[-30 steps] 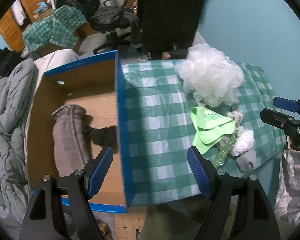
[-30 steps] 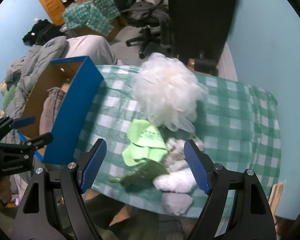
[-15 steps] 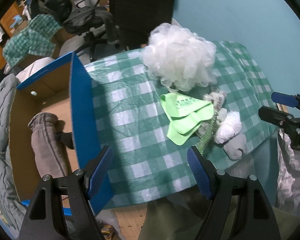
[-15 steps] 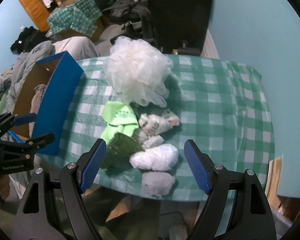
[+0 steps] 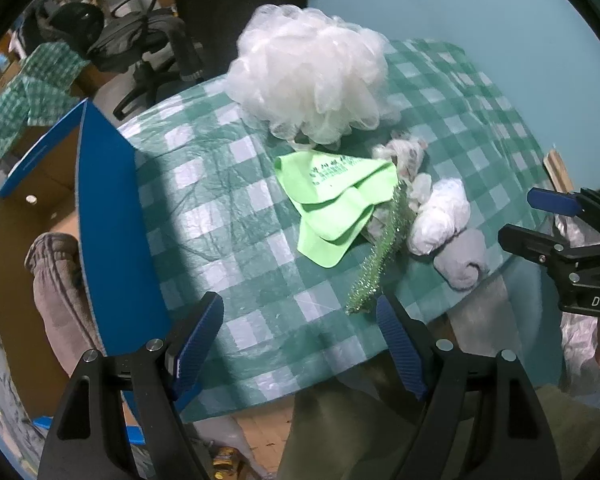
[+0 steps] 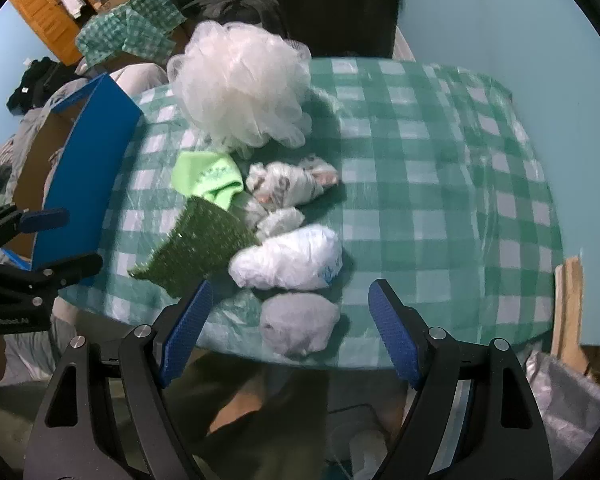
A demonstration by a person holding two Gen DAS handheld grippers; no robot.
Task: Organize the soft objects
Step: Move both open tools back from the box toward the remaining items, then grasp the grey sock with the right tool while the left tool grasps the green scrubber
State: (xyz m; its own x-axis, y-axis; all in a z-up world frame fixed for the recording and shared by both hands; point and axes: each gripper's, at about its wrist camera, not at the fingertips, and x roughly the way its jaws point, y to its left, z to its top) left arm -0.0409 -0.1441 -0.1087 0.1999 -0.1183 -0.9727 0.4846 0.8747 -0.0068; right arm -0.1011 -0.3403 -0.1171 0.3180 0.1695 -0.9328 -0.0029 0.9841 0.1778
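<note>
Along the near edge of the table (image 6: 440, 128), under its green checked cloth, we find the soft things bunched together: a grey rolled cloth (image 6: 298, 322) at the very edge, a white plastic bundle (image 6: 290, 258) just behind it, a stiff-looking patch of green turf (image 6: 198, 246) beside that, a lime cloth (image 6: 206, 178), a patterned plastic wad (image 6: 290, 182), and the big white mesh pouf (image 6: 240, 84) farther back. The blue-sided box (image 5: 112, 216) sits against the table's left edge with a grey garment (image 5: 56, 280) already inside.

Our right tool (image 6: 288, 330) hangs spread wide and empty above the grey roll. Our left tool (image 5: 300, 334) is empty too, its jaws opening a little, with only cloth beneath them.

We judge everything here light and yielding. The grey roll should compress, so we would pinch it across its middle to keep it from unrolling. The plastic bundles may slip; bite deep. The pouf is bulky, so we would grab into its core.
</note>
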